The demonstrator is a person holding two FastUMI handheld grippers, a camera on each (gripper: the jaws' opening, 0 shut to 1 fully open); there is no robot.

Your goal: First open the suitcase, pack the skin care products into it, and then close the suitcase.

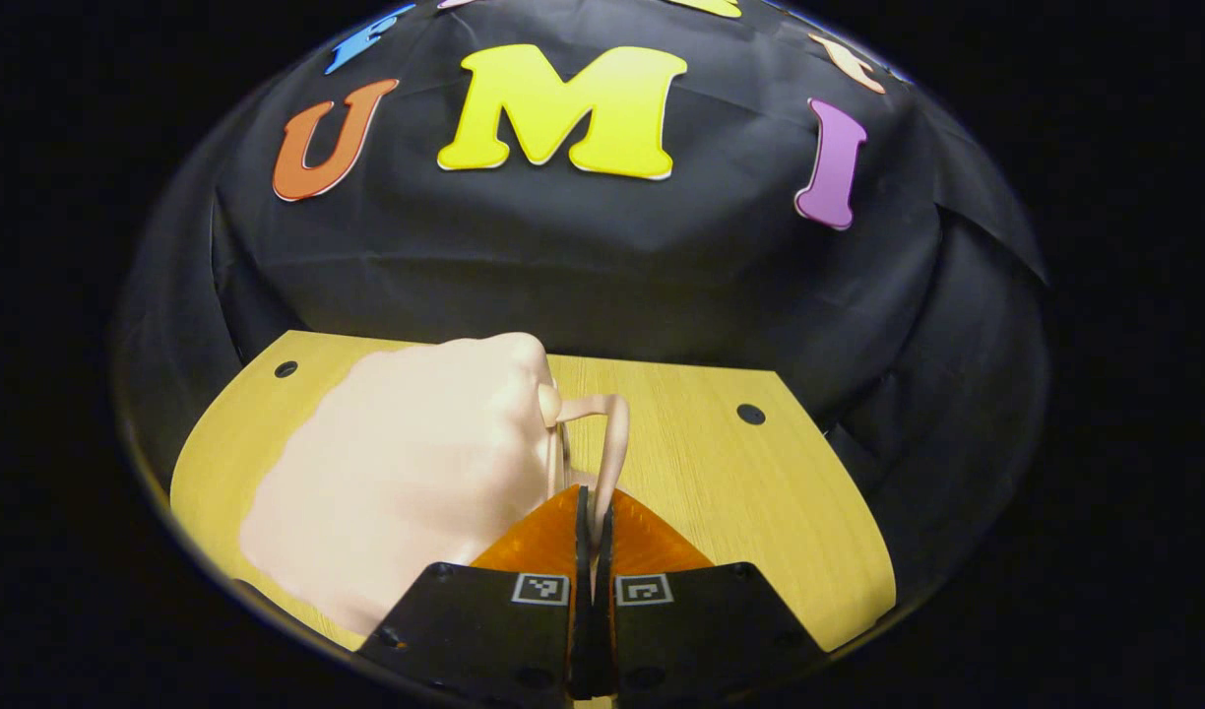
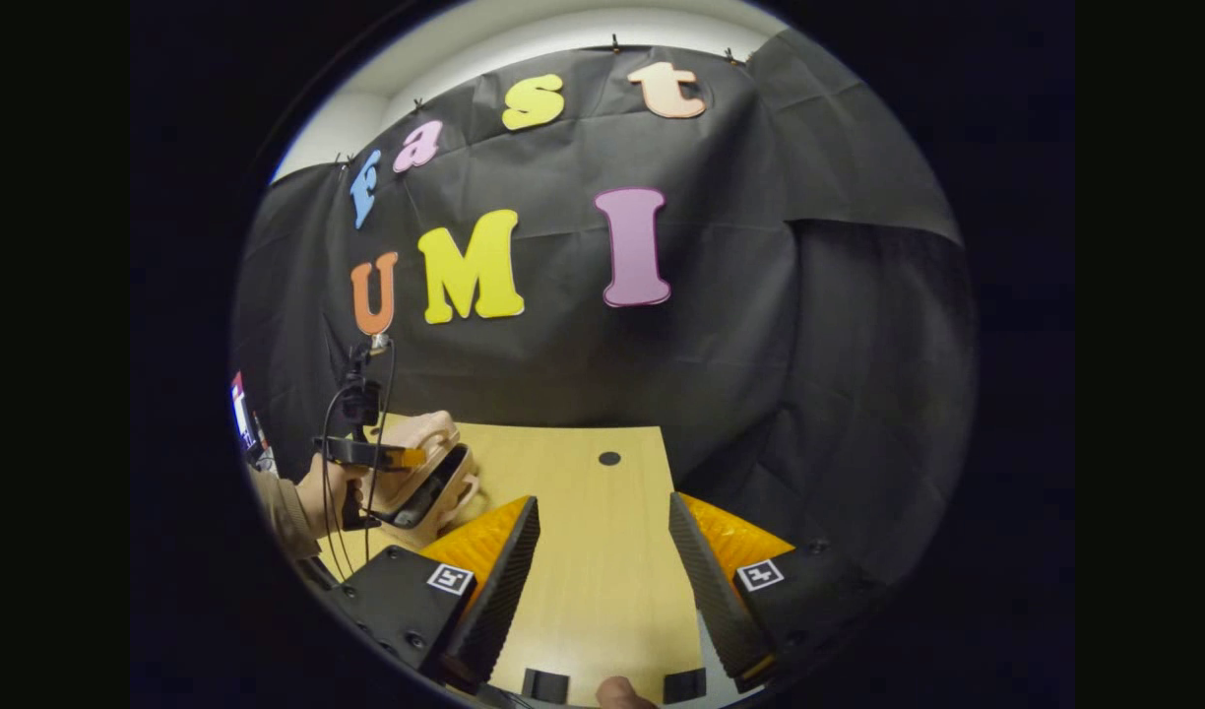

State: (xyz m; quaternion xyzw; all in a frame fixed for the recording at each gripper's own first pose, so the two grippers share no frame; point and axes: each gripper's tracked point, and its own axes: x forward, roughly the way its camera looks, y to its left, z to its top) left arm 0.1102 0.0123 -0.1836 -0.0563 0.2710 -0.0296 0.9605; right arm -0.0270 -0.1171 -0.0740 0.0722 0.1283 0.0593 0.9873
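Pale pink, the small suitcase [image 1: 415, 473] lies on the wooden table [image 1: 740, 492], toward its left side, with its handle [image 1: 602, 443] pointing right. The left gripper [image 1: 593, 522] has its fingers pressed together at the handle's base. In the right gripper view, the right gripper [image 2: 602, 542] hovers spread wide over bare tabletop, well apart from the suitcase [image 2: 430, 483].

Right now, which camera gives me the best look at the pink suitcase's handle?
The left gripper view: the suitcase is close, its looped handle standing just ahead of the shut left gripper. In the right gripper view the handle is a small loop, far off at the left.
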